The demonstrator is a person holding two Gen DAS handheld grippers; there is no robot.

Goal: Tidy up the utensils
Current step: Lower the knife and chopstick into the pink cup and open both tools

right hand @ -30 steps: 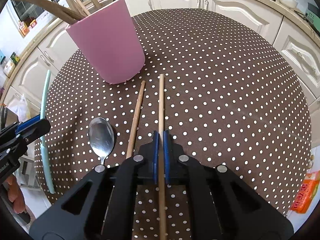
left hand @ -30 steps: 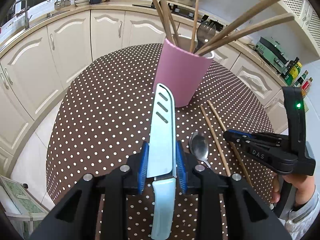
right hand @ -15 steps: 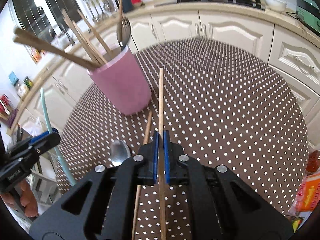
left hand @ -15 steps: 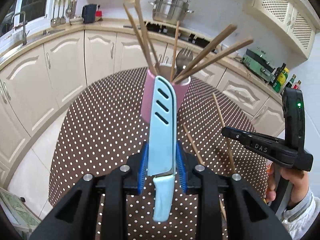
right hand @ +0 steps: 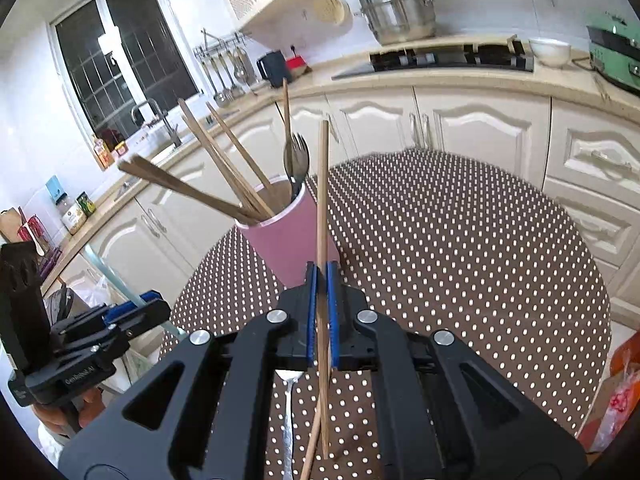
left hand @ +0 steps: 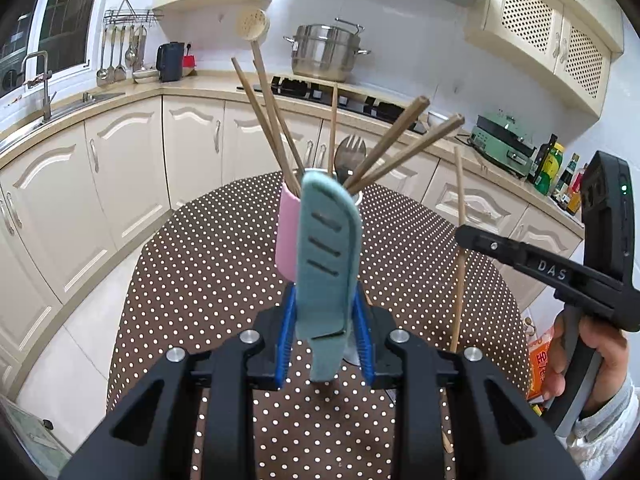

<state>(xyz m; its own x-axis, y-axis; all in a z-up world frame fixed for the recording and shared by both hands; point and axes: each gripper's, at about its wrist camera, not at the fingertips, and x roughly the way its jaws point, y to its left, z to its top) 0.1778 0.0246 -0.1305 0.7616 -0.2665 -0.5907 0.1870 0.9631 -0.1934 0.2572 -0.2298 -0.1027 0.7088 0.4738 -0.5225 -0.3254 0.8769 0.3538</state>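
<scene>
A pink cup (left hand: 287, 236) (right hand: 288, 240) stands on the round dotted table (left hand: 216, 248) and holds several wooden chopsticks and a metal fork (right hand: 295, 160). My left gripper (left hand: 325, 332) is shut on a light blue knife (left hand: 326, 256), held upright in front of the cup. My right gripper (right hand: 321, 312) is shut on a wooden chopstick (right hand: 322, 200), held upright to the right of the cup; it also shows in the left wrist view (left hand: 460, 240). A spoon (right hand: 289, 408) and another chopstick (right hand: 312, 448) lie on the table under the right gripper.
Cream kitchen cabinets (left hand: 120, 184) ring the table. A steel pot (left hand: 324, 54) sits on the stove at the back. An orange packet (left hand: 538, 364) lies beyond the table's right edge.
Both grippers have risen and tilted up, lifting the knife and the chopstick off the table to stand near upright by the cup.
</scene>
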